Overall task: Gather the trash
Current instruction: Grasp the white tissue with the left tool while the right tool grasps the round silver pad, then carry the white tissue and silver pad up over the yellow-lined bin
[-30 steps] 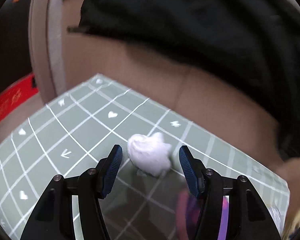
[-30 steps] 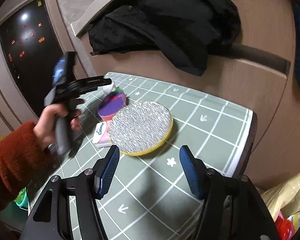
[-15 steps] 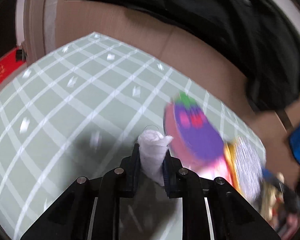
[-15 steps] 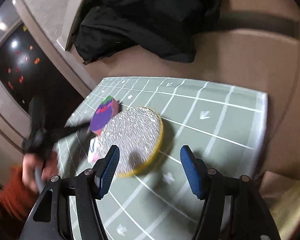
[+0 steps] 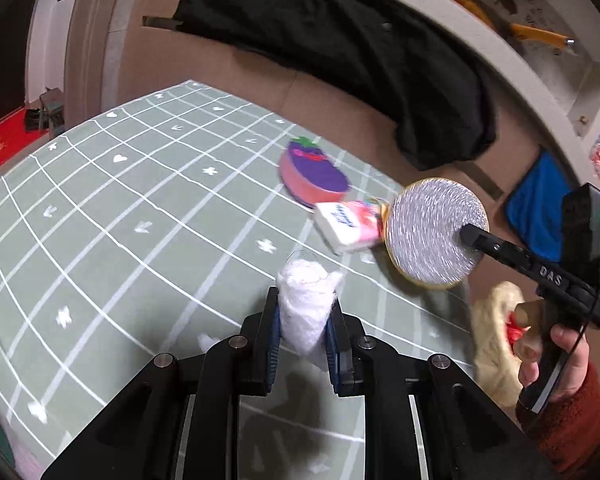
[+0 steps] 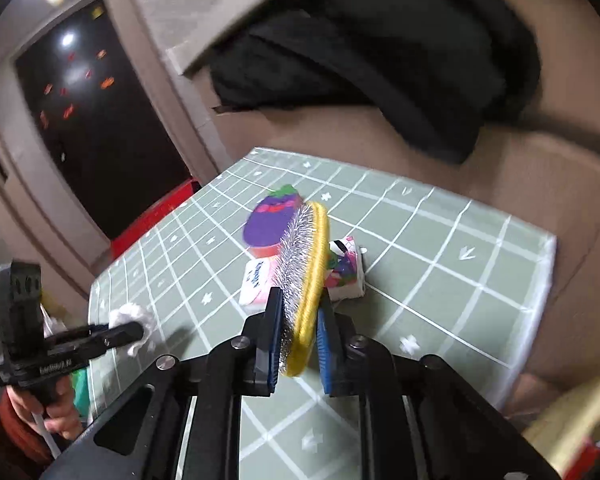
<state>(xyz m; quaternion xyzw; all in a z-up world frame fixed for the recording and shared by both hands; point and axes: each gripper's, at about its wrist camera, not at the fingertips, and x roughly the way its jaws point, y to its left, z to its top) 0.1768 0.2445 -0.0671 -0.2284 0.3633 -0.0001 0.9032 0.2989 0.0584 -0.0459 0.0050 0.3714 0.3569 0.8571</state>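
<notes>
Your left hand-held gripper (image 5: 302,334) is clamped on a fluffy white wad (image 5: 306,312), low centre of the left view, its narrow end pointing back between the fingers. Only the right view shows your right hand-held gripper (image 6: 297,338) clamped on the round scrubber (image 6: 304,280), edge-on, with silver bristles and a yellow rim; the left view shows its flat face. On the green grid worktop (image 5: 99,208) lie a tissue pack (image 5: 348,226) and a purple sponge (image 5: 314,176).
</notes>
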